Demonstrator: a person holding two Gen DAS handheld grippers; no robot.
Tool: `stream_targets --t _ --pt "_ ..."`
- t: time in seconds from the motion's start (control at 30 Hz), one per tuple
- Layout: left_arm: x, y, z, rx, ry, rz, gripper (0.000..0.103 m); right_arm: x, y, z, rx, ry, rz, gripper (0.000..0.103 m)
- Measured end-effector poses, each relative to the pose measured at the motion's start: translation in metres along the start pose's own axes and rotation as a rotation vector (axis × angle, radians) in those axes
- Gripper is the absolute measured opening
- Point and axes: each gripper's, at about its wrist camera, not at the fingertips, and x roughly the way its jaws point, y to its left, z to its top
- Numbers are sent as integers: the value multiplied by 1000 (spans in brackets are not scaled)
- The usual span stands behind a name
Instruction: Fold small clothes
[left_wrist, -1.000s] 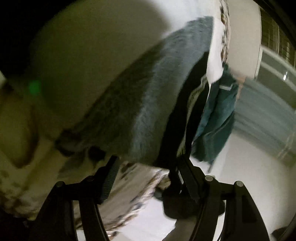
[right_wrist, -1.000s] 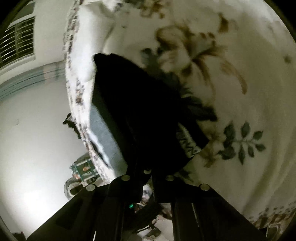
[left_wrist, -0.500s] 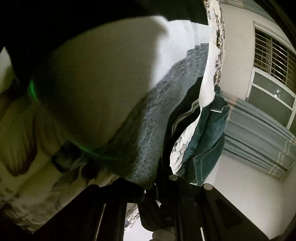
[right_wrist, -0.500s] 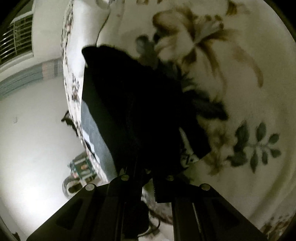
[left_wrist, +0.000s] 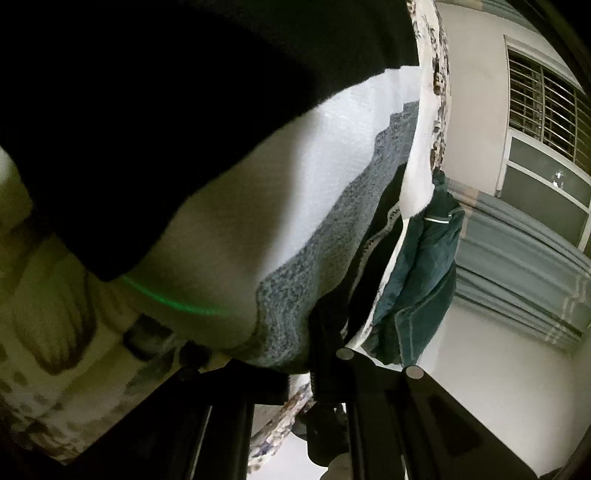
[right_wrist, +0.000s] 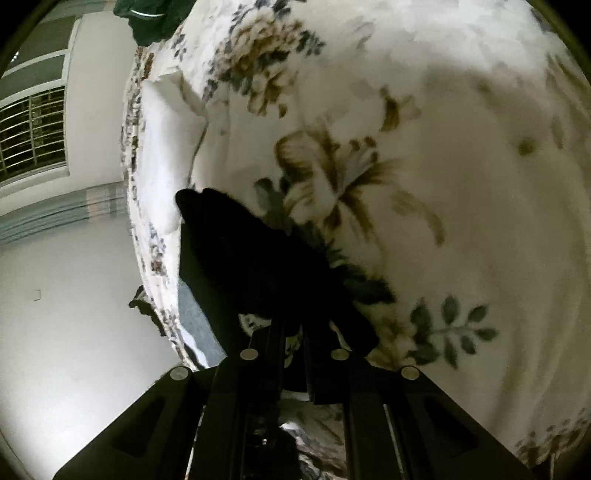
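A colour-block garment (left_wrist: 295, 192) with black, white and grey bands lies on the flowered bedsheet (left_wrist: 48, 332). In the left wrist view my left gripper (left_wrist: 295, 365) is shut on its grey edge (left_wrist: 291, 306) at the bottom of the frame. A black fold with patterned white trim (left_wrist: 373, 236) lies just beyond the grey band. In the right wrist view my right gripper (right_wrist: 293, 325) is shut on black cloth (right_wrist: 251, 258), which is lifted in a peak over the bedsheet (right_wrist: 443, 184). A strip of grey fabric (right_wrist: 195, 317) shows beside it at the bed's edge.
A teal garment (left_wrist: 417, 280) hangs over the bed's edge, also visible in the right wrist view as the teal garment (right_wrist: 147, 18). Beyond the bed are a barred window (left_wrist: 543, 110), a grey-blue curtain (left_wrist: 517, 266) and pale floor (right_wrist: 55, 332).
My left gripper went from open to shut on the garment's grey edge. My right gripper shifted across the bed with the black cloth, so more flowered sheet shows.
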Motion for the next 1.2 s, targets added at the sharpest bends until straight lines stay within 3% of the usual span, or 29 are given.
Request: stream_targets --t 0.03,0.1,0.23,0.27,0.4,0.53,0.57,0.63,0.67,0.7,0.8,0.93,0.97,1.0,1.03,1.1,1.2 --pt "-1 0 3 -3 -5 2 5 -5 -5 6 10 -31 -10 9" --pt "-2 2 5 1 3 5 5 -4 -11 23 23 3 -21 9" --pt "0 1 4 12 25 -3 5 11 25 17 -251 164 -132 11" --pt "0 1 4 16 26 0 5 14 32 11 -291 193 -126 13" --pt "4 -1 5 10 40 11 7 25 55 -11 -427 239 -136 52" --pt "10 -13 6 35 92 84 13 38 54 -13 -408 229 -184 54" --pt "9 -17 5 56 107 108 18 38 55 -13 -417 216 -194 54" --pt "5 -27 -1 129 139 178 43 32 66 -16 -471 187 -210 54" --pt "1 -31 -5 167 148 204 70 29 68 -18 -494 178 -205 54" --pt "-4 -35 -9 205 145 225 75 25 67 -23 -522 174 -199 54" --pt "-18 -42 -18 292 149 284 75 28 74 -33 -607 204 -209 64" --pt "-39 -42 -17 344 116 339 75 37 68 -31 -591 199 -281 61" --pt "-45 -41 -14 352 92 356 75 36 58 -22 -534 170 -305 54" --pt "-53 -40 -8 359 68 367 75 36 43 -11 -434 160 -315 36" --pt "-58 -39 -3 361 47 379 75 38 26 0 -315 181 -299 35" --pt "-73 -38 10 351 -13 387 75 39 13 7 -212 223 -256 36" --pt "-94 -33 31 322 -92 360 75 28 31 6 -281 212 -239 39"
